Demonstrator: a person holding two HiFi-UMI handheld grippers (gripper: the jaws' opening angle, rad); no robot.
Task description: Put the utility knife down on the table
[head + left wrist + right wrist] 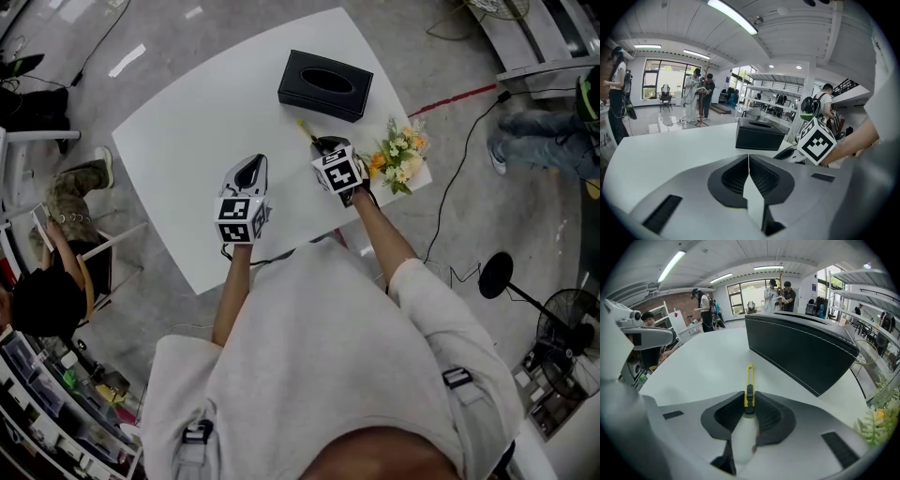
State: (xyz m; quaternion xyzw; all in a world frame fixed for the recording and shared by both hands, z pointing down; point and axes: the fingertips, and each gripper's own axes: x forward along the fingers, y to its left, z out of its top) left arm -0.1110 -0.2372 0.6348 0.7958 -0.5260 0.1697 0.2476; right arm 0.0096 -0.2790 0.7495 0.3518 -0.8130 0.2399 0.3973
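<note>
A slim yellow utility knife [749,383] with a black slider sticks forward from between the jaws of my right gripper [749,405], which is shut on its rear end. In the head view the knife's yellow tip [306,130] pokes out past the right gripper [330,150], low over the white table [178,141] just in front of the black tissue box [324,84]. My left gripper [247,178] hovers over the table's near part, jaws together with nothing between them [748,169]. The right gripper's marker cube [816,141] shows at the right of the left gripper view.
The black tissue box [801,348] stands close ahead and right of the knife. A small bunch of artificial flowers [400,152] lies at the table's right edge. People stand and sit around the room; a person sits at the left [56,272]. Cables and a fan [567,328] are on the floor.
</note>
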